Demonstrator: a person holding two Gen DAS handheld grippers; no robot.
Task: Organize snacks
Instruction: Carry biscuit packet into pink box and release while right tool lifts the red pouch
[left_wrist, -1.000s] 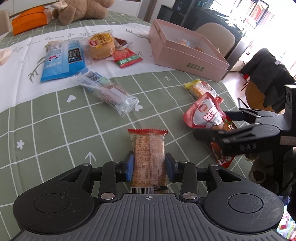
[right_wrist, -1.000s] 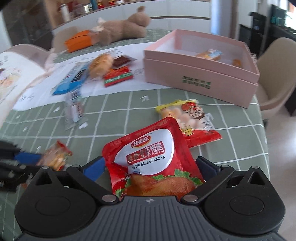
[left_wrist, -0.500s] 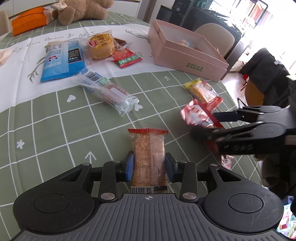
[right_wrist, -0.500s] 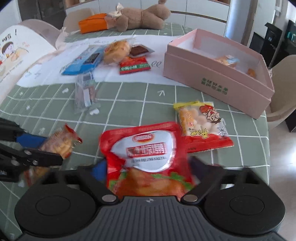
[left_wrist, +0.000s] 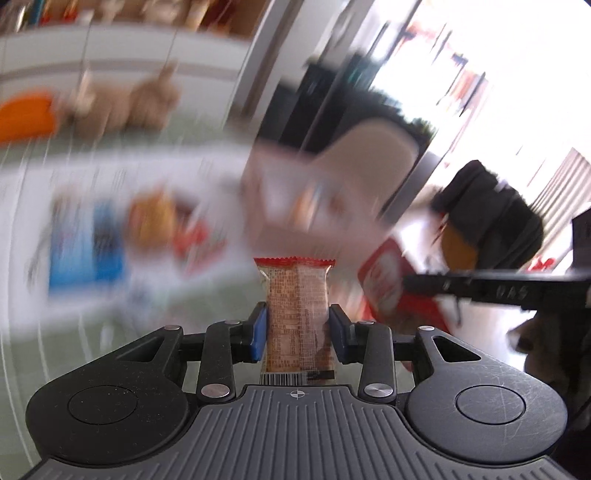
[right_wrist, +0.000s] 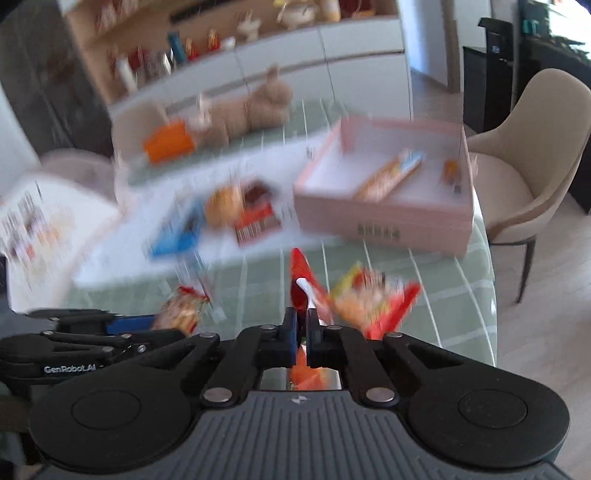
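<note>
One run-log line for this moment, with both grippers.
left gripper: shut on orange snack pack | right gripper: shut on red pouch | pink box: open

green checked table, pink box, snack packets, teddy bear

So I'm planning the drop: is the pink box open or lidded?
Open. The right wrist view looks straight into the pink box, showing its white floor and two snack packets inside; no lid is visible.

Green tablecloth lies bare before the pink box; a yellow-red packet lies nearer.
</note>
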